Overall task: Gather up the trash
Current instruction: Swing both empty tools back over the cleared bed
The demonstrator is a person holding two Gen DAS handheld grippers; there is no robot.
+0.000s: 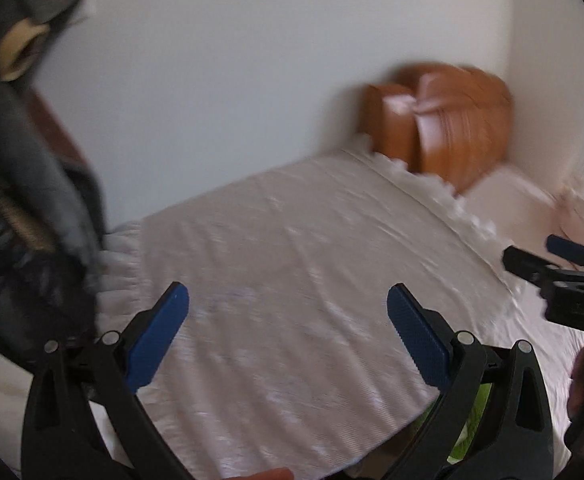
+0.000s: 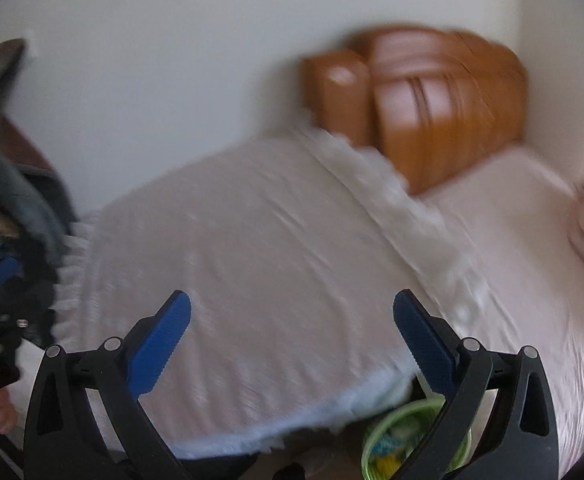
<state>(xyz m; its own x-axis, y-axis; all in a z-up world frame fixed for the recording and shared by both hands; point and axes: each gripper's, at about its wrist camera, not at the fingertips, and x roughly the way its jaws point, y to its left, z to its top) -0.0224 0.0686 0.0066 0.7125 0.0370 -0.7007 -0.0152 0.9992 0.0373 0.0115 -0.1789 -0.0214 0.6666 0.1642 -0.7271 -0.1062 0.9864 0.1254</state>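
Observation:
Both views are blurred. My left gripper [image 1: 288, 312] is open and empty above a bed with a white cover [image 1: 292, 264]. My right gripper [image 2: 292, 316] is open and empty above the same white cover [image 2: 272, 240]; it also shows at the right edge of the left wrist view [image 1: 531, 256]. A green bin [image 2: 407, 440] with coloured scraps inside stands on the floor below the bed's near edge, partly behind my right gripper's right finger. A sliver of the bin shows in the left wrist view [image 1: 475, 420].
A wooden headboard [image 2: 431, 108] stands against the white wall at the back right. Pale pink bedding [image 2: 523, 240] lies to the right of the cover. Dark clothes [image 1: 20, 200] hang at the left, also seen in the right wrist view [image 2: 4, 200].

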